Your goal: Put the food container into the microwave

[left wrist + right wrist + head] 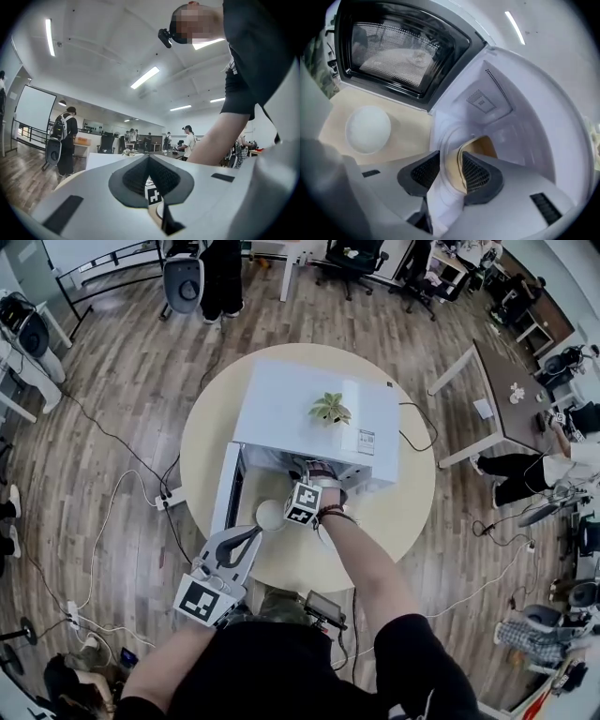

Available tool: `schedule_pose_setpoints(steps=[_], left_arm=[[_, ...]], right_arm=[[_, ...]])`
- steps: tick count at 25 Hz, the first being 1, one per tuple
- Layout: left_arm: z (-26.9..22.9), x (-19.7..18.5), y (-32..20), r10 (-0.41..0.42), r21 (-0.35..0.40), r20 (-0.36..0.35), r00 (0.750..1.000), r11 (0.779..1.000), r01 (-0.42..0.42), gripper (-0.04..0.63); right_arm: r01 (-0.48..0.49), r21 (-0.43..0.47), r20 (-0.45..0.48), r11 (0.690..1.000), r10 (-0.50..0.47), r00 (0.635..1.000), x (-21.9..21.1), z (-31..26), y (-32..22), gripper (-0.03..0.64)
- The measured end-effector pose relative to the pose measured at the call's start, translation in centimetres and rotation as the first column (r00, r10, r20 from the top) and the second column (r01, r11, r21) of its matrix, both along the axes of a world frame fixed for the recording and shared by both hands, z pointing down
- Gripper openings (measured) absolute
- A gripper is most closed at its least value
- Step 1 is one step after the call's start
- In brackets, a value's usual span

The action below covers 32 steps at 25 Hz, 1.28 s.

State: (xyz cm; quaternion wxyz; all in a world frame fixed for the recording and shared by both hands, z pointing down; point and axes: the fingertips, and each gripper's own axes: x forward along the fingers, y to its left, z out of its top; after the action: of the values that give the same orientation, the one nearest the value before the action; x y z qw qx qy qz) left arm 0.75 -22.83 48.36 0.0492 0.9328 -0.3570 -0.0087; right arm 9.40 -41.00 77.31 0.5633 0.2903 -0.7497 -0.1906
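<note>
The white microwave [309, 399] stands on the round table with its door [225, 488] swung open to the left. My right gripper [314, 472] reaches into the open cavity [520, 117]. In the right gripper view it [451, 161] is shut on the thin wall of the food container [474, 146], which is white outside and tan inside; most of the container is hidden by the jaws. My left gripper [251, 536] hangs at the table's near edge, shut and holding nothing; in its own view it [149, 158] points up toward the room.
A white round object [270, 514] lies on the tan table [394, 521] beside the open door, also seen in the right gripper view [368, 129]. A small potted plant [330, 409] sits on the microwave. Cables cross the wooden floor, and people stand far off.
</note>
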Motion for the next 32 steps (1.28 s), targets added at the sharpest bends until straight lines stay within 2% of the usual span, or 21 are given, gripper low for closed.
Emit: schedule_pose_setpoints(steps=[5, 10, 13, 19, 22, 25, 29, 32], left_arm=[[-0.5, 0.7, 0.1, 0.036, 0.007, -0.014, 0.999, 0.999, -0.036, 0.018], [-0.9, 1.0, -0.6, 0.068, 0.022, -0.034, 0.997, 0.998, -0.067, 0.018], [-1.4, 1.2, -0.7, 0.089, 0.036, -0.054, 0.995, 0.996, -0.087, 0.018], [-2.0, 1.3, -1.0, 0.133, 0.051, -0.058, 0.989, 0.99, -0.13, 0.018], [-2.0, 1.2, -1.1, 0.146, 0.059, -0.059, 0.988, 0.988, -0.142, 0.018], [-2.4, 0.7, -1.3, 0.149, 0.061, -0.057, 0.987, 0.987, -0.146, 0.018], [-2.9, -0.2, -1.5, 0.151, 0.072, -0.049, 0.987, 0.986, -0.148, 0.018], [-3.3, -0.7, -1.7, 0.15, 0.076, -0.047, 0.988, 0.986, -0.146, 0.018]], right_arm=[[-0.005, -0.022, 0.027, 1.0, 0.005, 1.0, -0.3, -1.2, 4.1, 0.124], [-0.002, -0.094, 0.04, 0.996, 0.005, 0.999, -0.2, -2.1, 9.9, 0.12], [-0.014, -0.106, 0.066, 0.994, 0.021, 0.998, -0.5, -3.6, 13.2, 0.101], [-0.087, -0.065, 0.198, 0.994, 0.098, 0.975, -1.0, -9.7, 17.0, 0.044], [-0.129, -0.037, 0.295, 0.991, 0.134, 0.946, -1.6, -13.2, 18.4, 0.032], [-0.191, 0.014, 0.42, 0.981, 0.168, 0.892, -2.1, -17.6, 19.1, 0.014], [-0.276, 0.08, 0.514, 0.958, 0.197, 0.835, -2.1, -22.3, 19.5, 0.014], [-0.337, 0.142, 0.602, 0.931, 0.189, 0.776, -1.7, -25.8, 19.5, 0.014]])
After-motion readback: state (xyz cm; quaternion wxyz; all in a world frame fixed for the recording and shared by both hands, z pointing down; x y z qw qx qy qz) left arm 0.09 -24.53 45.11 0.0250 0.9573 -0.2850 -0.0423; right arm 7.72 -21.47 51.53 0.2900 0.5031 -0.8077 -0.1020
